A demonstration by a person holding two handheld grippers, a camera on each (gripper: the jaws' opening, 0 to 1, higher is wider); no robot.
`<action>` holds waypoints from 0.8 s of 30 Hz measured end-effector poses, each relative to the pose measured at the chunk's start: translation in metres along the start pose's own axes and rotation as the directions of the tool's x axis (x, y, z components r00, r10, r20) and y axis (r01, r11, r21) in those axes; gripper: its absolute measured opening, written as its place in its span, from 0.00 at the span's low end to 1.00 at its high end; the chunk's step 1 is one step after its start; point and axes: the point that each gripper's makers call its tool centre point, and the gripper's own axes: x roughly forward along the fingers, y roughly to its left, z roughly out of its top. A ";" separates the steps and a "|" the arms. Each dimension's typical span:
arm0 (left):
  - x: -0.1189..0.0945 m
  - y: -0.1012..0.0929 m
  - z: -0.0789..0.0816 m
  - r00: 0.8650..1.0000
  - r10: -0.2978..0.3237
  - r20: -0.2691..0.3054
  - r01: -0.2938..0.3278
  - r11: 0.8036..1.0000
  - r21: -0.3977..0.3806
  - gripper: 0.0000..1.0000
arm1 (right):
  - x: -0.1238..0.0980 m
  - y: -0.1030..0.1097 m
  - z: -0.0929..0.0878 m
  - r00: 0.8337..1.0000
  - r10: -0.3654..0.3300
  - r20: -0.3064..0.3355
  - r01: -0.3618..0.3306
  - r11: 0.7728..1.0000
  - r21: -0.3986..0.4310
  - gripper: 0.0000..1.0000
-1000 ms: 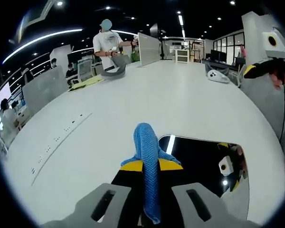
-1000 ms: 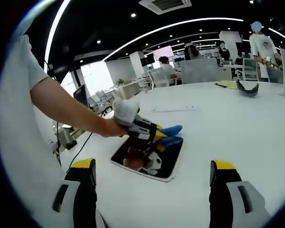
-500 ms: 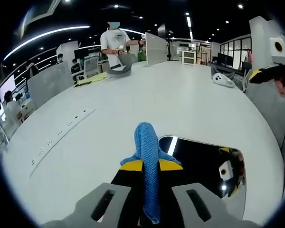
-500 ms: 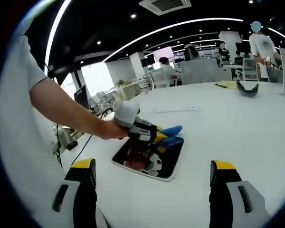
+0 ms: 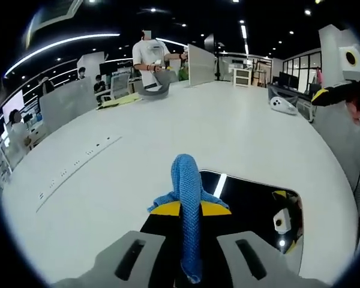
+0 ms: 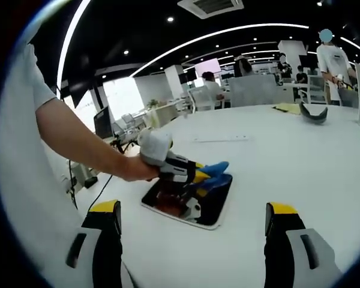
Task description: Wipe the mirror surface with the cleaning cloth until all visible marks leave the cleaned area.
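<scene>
Since 1 second ago the left gripper (image 6: 199, 174) has slid a little along the mirror (image 6: 213, 207), its blue cloth (image 6: 215, 168) now nearer the mirror's far end in the right gripper view. Its jaws are clenched on the cloth, which sticks up and forward from between the yellow tips in the left gripper view (image 5: 188, 207). The cloth (image 5: 186, 180) hangs over the near left edge of the mirror (image 5: 252, 201), a dark rounded rectangle lying flat on the white table (image 5: 168, 132). A person's hand (image 6: 135, 168) holds that tool. The right gripper (image 6: 192, 225) hovers above the table with its 2 jaws spread wide, grasping nothing, well back from the mirror. A grey curved object (image 6: 312, 112) lies far across the table.
</scene>
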 end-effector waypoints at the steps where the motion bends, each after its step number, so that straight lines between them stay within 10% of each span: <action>1: 0.000 -0.001 0.000 1.000 0.002 0.002 -0.002 1.000 -0.003 0.07 | 0.000 0.000 0.001 1.000 0.000 0.002 0.000 1.000 -0.003 1.00; 24: -0.013 -0.019 -0.008 1.000 0.015 -0.013 -0.015 1.000 0.024 0.07 | -0.003 0.010 0.004 1.000 0.013 0.007 -0.013 0.999 -0.036 1.00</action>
